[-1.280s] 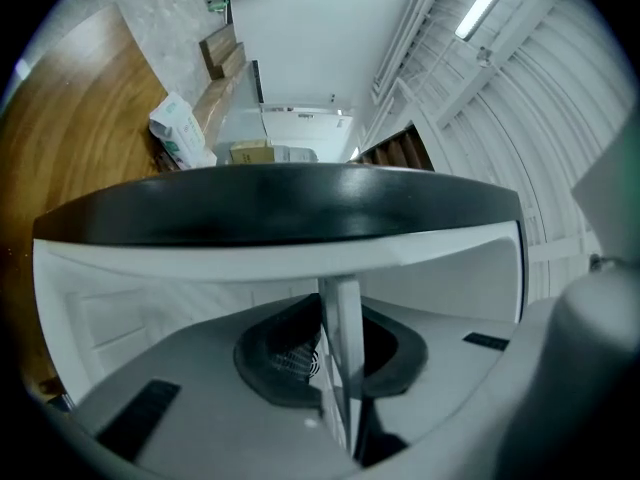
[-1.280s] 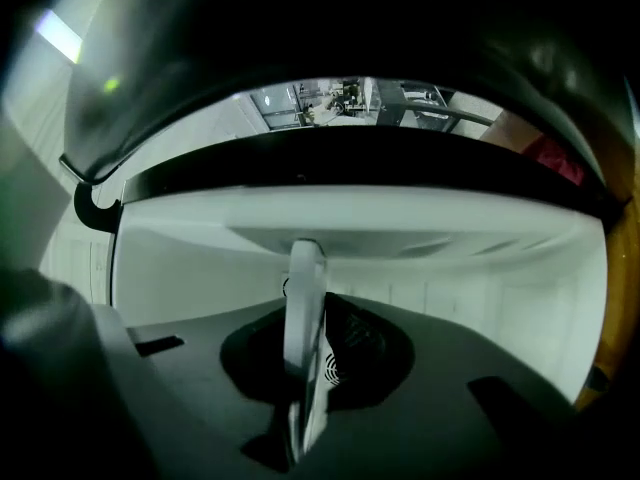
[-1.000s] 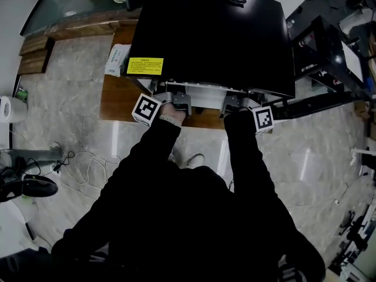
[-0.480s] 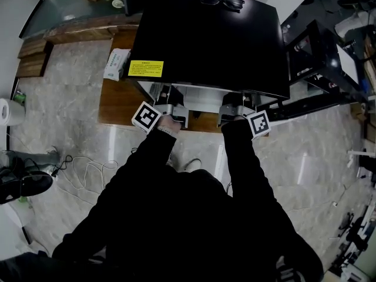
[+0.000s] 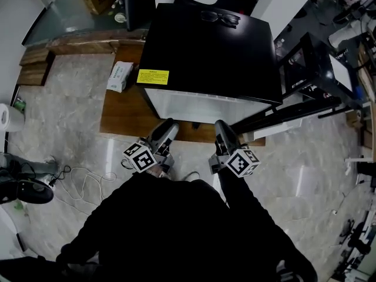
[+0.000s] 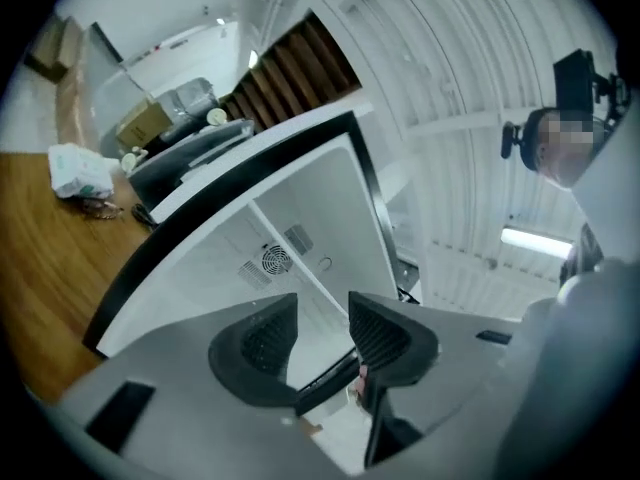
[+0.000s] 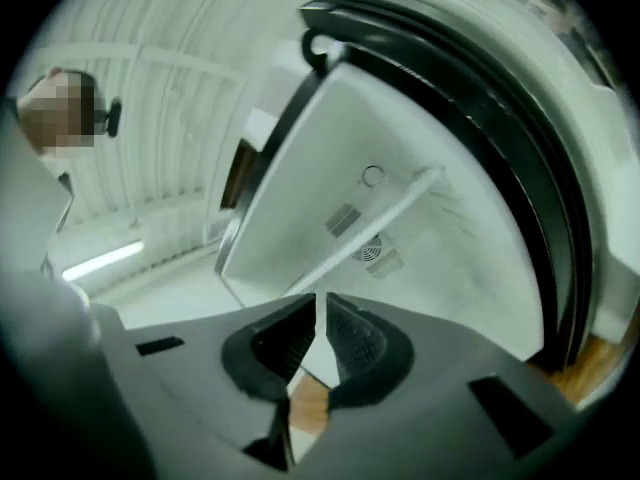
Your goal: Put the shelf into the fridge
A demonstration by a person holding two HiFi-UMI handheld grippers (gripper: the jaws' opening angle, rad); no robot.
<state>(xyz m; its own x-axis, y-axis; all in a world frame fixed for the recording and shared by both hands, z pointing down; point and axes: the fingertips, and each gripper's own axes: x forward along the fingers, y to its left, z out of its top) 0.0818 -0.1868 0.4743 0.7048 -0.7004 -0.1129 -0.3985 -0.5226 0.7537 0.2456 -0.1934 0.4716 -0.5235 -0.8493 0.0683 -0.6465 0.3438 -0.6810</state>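
The black mini fridge [image 5: 211, 51] stands on a low wooden platform [image 5: 120, 113] with its door [image 5: 294, 113] swung open to the right. The clear shelf [image 7: 390, 213] lies inside the white cabinet as a thin pane from wall to wall. It also shows as a line in the left gripper view, shelf [image 6: 300, 258]. My left gripper [image 5: 168, 125] hangs just in front of the opening. Its jaws [image 6: 322, 313] are opening and nothing is between them. My right gripper [image 5: 220, 125] is beside it, its jaws [image 7: 318, 306] closing to a thin slit on nothing.
A pair of glasses [image 5: 220, 17] lies on the fridge top near a yellow sticker [image 5: 153, 76]. A tissue pack [image 5: 118, 76] lies on the platform at the left. Cables [image 5: 82, 169] trail over the marble floor. A black metal rack [image 5: 317, 57] stands at the right.
Both grippers have let go and drawn back from the fridge opening toward me. The left jaws have spread; the right jaws spread, then came together.
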